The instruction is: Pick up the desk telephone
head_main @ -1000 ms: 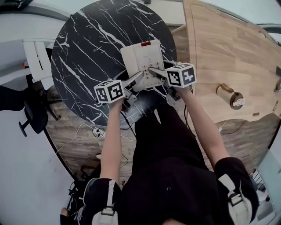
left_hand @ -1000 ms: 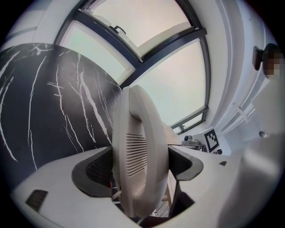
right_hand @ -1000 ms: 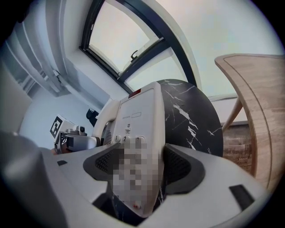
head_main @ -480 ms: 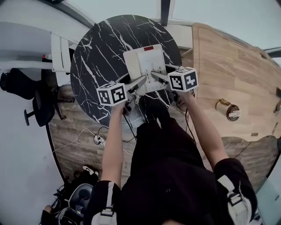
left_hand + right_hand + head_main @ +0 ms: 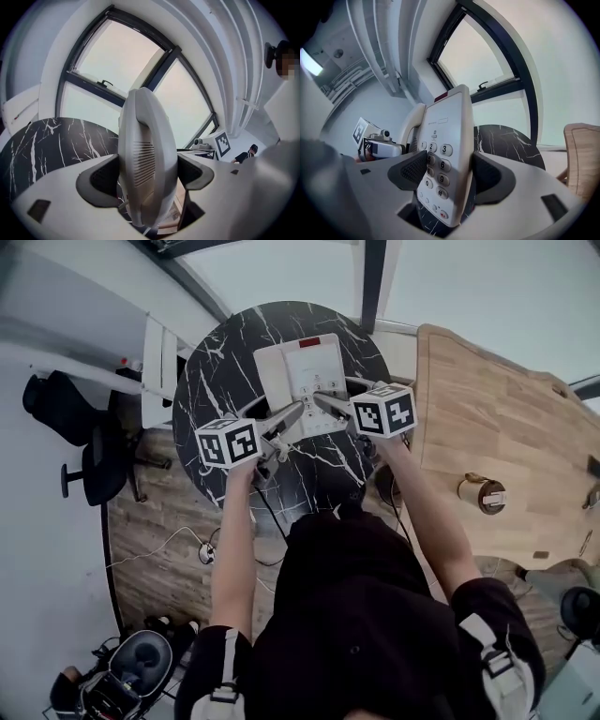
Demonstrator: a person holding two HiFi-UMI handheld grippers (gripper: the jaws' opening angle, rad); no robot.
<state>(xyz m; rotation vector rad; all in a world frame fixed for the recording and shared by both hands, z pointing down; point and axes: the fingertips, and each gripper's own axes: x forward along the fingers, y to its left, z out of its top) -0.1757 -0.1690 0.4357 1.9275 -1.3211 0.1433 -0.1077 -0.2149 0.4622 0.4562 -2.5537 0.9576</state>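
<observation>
The white desk telephone [image 5: 302, 379] hangs tilted over the round black marble table [image 5: 220, 381], gripped at its near edge from both sides. My left gripper [image 5: 298, 412] is shut on the side with the handset [image 5: 143, 159], whose ribbed earpiece sits between the dark pads. My right gripper [image 5: 321, 397] is shut on the keypad side. In the right gripper view the telephone [image 5: 446, 140] stands up between the jaws with its number keys facing left. The marble table [image 5: 506, 140] shows behind and below it.
A light wooden table [image 5: 497, 446] with a small round brass-coloured object [image 5: 480, 493] stands at the right. A black office chair [image 5: 80, 432] and a white rack [image 5: 155, 362] are at the left. Cables [image 5: 202, 545] lie on the wood floor. Large windows rise beyond the marble table.
Both grippers stay shut on the telephone. The marble table has shrunk and shifted in the head view, and more floor and window show, as the view pulls away from it.
</observation>
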